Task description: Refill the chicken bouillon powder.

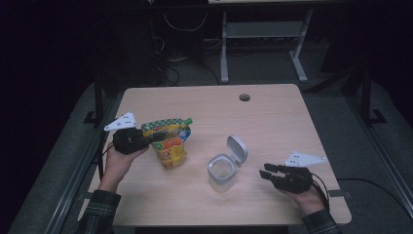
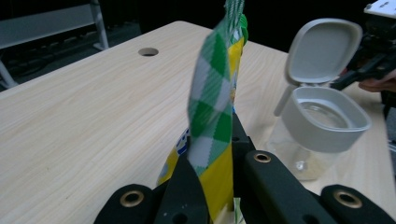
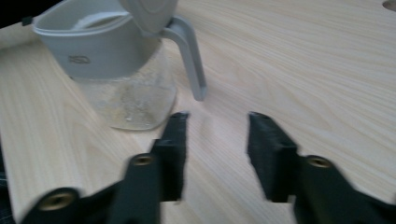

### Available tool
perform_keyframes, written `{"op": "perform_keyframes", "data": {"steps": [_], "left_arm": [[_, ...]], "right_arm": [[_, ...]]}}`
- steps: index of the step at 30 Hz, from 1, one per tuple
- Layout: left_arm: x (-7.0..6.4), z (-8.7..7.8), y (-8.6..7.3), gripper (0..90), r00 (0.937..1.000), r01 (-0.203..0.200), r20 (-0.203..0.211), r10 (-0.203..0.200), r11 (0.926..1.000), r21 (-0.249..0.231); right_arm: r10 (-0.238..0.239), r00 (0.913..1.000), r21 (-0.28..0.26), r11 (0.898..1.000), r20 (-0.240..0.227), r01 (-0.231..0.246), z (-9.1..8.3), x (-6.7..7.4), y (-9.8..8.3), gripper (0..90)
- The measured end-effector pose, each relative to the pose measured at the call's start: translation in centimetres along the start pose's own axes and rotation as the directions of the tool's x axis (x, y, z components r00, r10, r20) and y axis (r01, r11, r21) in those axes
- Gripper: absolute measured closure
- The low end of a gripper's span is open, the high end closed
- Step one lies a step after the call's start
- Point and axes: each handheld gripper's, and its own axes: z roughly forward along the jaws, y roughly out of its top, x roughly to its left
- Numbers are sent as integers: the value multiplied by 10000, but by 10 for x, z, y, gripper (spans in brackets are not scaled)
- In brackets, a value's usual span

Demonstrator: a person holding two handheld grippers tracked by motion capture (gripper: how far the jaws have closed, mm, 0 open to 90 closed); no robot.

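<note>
Snack pouch pinched, jar open on bench.
Left gripper (image 1: 155,138) fingers clamp the green-checked, yellow snack pouch (image 1: 169,140), upright, left of the clear jar (image 1: 222,171) with grey flip lid raised. Right gripper (image 1: 266,173) fingers apart, nothing between, just right of jar.

One worktop (image 1: 272,122) carries two loose things. Taking the clear container (image 1: 221,171) as the mark: it is one container with one grey flip lid (image 1: 237,146), standing open. To its left is one green-and-yellow snack pouch (image 1: 169,140). Two grippers flank it, the left gripper (image 1: 155,137) and the right gripper (image 1: 264,173), each with two black fingers (image 3: 273,154). One round hole (image 1: 244,97) lies beyond it.
</note>
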Motion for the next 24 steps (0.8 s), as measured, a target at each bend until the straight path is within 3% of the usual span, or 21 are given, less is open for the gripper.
{"op": "perform_keyframes", "data": {"steps": [2, 6, 14, 20, 24], "left_arm": [[-4, -8, 3, 900, 9999, -33, 142, 34, 10000, -92], [-8, -15, 5, 900, 9996, -49, 261, 55, 9997, -225], [-16, -26, 10, 900, 9981, -24, 618, 40, 9997, -250], [-20, -29, 15, 900, 9959, 12, 905, 17, 9995, -322], [-22, -31, 18, 900, 9946, 63, 1042, -24, 9993, -372]], "right_arm": [[-102, 9999, -73, 9999, -58, 101, -3, 3, 2, 790], [-371, 9991, -294, 9989, -197, 365, -8, 9, 7, 897], [-862, 9945, -606, 9947, -597, 826, -8, 28, 17, 897], [-659, 9961, -587, 9963, -587, 625, -5, 38, 24, 898], [-803, 9946, -716, 9946, -662, 755, -6, 46, 31, 898]]}}
